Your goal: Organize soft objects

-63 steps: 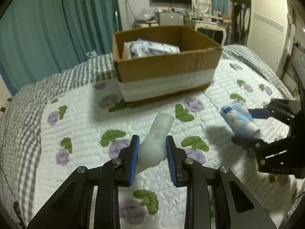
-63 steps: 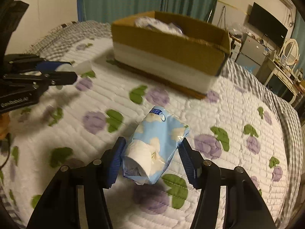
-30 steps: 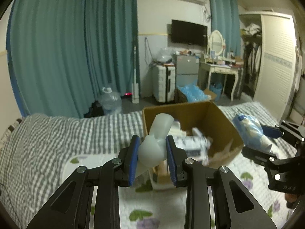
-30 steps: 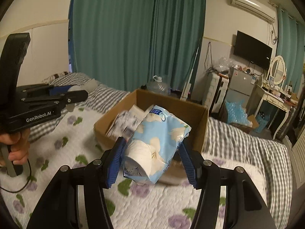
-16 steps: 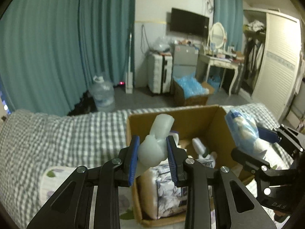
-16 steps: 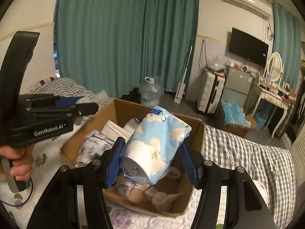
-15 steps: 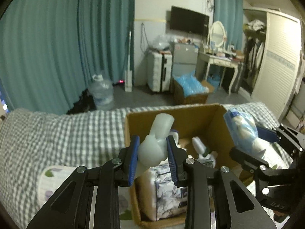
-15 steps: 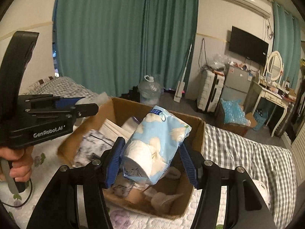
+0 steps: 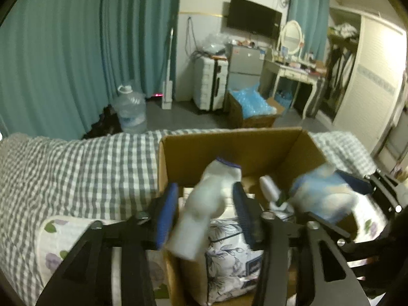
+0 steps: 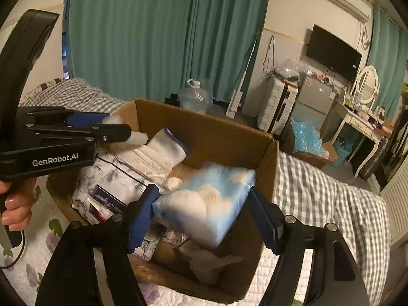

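Both grippers open over the cardboard box (image 10: 267, 153), releasing. Left gripper (image 9: 204, 211) jaws spread, blurred white sock (image 9: 204, 204) loose between them, above the floral packet (image 9: 229, 255). Right gripper (image 10: 204, 216) jaws wide, blue tissue pack (image 10: 209, 199) slipping free, blurred. Probably drops: one sock, one pack, one box directly below both tools.

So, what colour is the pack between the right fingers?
Light blue pack with pale patches, clearest in the right wrist view.
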`<action>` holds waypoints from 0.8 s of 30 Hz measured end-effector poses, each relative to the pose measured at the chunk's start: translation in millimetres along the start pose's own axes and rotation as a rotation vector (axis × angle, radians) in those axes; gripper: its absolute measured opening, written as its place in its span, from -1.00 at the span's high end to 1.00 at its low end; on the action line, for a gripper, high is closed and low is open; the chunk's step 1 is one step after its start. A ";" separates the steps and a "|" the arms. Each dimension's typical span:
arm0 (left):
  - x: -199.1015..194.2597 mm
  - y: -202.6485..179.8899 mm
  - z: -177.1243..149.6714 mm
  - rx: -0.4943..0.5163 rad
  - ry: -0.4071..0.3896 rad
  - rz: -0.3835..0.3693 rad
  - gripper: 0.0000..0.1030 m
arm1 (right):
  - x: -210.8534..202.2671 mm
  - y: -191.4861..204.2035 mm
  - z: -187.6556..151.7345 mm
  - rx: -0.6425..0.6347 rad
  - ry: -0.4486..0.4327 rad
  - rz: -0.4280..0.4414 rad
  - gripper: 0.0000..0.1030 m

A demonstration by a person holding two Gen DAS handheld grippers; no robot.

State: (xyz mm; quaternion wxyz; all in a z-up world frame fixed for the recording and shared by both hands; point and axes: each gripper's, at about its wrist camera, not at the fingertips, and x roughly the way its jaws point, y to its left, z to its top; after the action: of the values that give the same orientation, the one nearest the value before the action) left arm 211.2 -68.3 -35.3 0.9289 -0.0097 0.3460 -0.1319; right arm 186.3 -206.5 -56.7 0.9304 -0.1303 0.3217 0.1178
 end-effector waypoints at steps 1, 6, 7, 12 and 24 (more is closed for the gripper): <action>-6.1 0.9 2.3 -0.011 -0.015 -0.003 -0.21 | -4.7 -0.5 1.9 0.000 -0.012 -0.004 -0.41; -36.6 2.0 11.8 -0.004 -0.092 0.024 -0.31 | -30.9 -3.9 12.5 0.017 -0.071 -0.016 -0.43; -42.4 2.7 13.1 -0.002 -0.101 0.028 -0.31 | -36.3 -3.5 15.0 0.021 -0.081 -0.019 -0.44; -80.7 7.3 15.9 -0.017 -0.165 0.053 -0.31 | -70.7 -2.5 23.2 0.058 -0.133 -0.031 -0.57; -165.4 16.4 -9.2 -0.042 -0.292 0.150 -0.72 | -160.6 22.5 25.6 0.085 -0.229 -0.035 -0.91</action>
State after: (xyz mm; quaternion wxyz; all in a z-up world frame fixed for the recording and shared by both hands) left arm 89.1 -10.2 61.8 0.9762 -0.0222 0.2095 -0.0523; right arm 71.2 -199.0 60.1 0.9677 -0.0823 0.2155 0.1020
